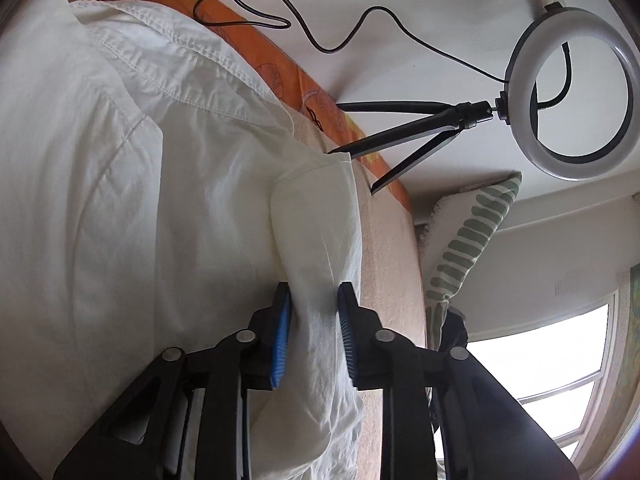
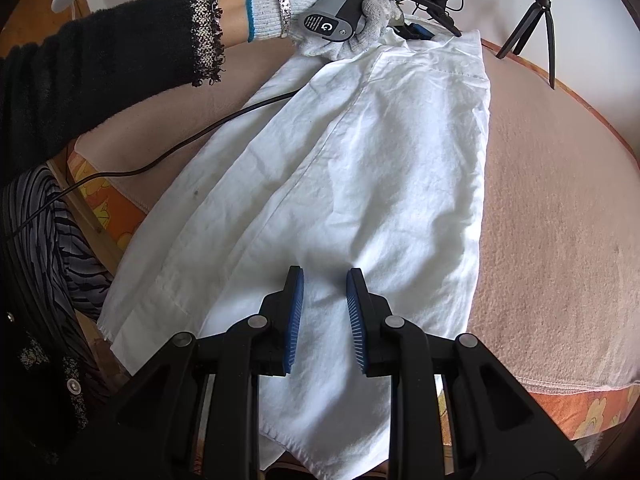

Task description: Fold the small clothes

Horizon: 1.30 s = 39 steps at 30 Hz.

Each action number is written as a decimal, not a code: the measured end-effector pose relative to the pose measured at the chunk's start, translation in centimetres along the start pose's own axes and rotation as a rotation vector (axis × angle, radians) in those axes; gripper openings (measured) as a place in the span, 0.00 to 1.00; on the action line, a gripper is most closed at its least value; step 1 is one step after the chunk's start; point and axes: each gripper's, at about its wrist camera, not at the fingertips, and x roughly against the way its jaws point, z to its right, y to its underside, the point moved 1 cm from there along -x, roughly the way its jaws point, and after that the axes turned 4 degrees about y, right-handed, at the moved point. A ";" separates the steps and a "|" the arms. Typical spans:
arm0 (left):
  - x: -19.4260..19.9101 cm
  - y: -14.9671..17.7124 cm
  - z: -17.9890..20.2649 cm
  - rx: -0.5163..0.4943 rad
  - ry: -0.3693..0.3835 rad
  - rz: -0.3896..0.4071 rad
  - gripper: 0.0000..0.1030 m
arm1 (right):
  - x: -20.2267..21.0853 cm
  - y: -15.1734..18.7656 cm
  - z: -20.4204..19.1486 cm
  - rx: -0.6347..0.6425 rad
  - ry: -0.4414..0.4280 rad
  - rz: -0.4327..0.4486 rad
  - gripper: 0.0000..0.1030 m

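Observation:
A white garment lies lengthwise on a pink blanket. In the left wrist view the same white garment fills the left side, and my left gripper has a bunched fold of it between its blue pads, which press the cloth. The left gripper also shows in the right wrist view, held by a gloved hand at the garment's far end. My right gripper sits at the near end with white cloth running between its blue pads, which stand apart.
A ring light on a small tripod stands at the far edge, with a black cable. Its tripod also shows in the right wrist view. A green-striped cushion leans by a window. The person's black sleeve is at left.

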 end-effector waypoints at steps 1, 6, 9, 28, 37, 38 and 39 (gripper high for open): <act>0.1 0.0 0.3 -0.018 -0.011 0.012 0.04 | 0.0 0.0 0.0 0.001 0.001 0.000 0.23; 1.5 2.1 5.9 -0.389 -0.246 0.153 0.02 | 0.0 0.0 0.2 -0.007 -0.009 -0.002 0.23; -0.6 2.2 6.3 -0.525 -0.412 0.127 0.02 | -0.1 -0.2 0.2 -0.006 -0.005 -0.005 0.23; -0.3 3.3 8.5 -0.532 -0.286 -0.076 0.11 | 3.1 -0.3 2.9 -0.111 -0.073 0.072 0.23; -4.7 2.1 4.9 -0.476 -0.453 -0.030 0.02 | 0.8 1.0 4.2 -0.165 -0.027 -0.072 0.23; -4.6 1.8 4.7 -0.468 -0.445 -0.019 0.02 | 1.0 1.2 4.4 -0.168 -0.036 -0.081 0.23; -4.6 1.6 4.6 -0.464 -0.447 -0.011 0.02 | 1.0 1.5 4.4 -0.167 -0.046 -0.088 0.23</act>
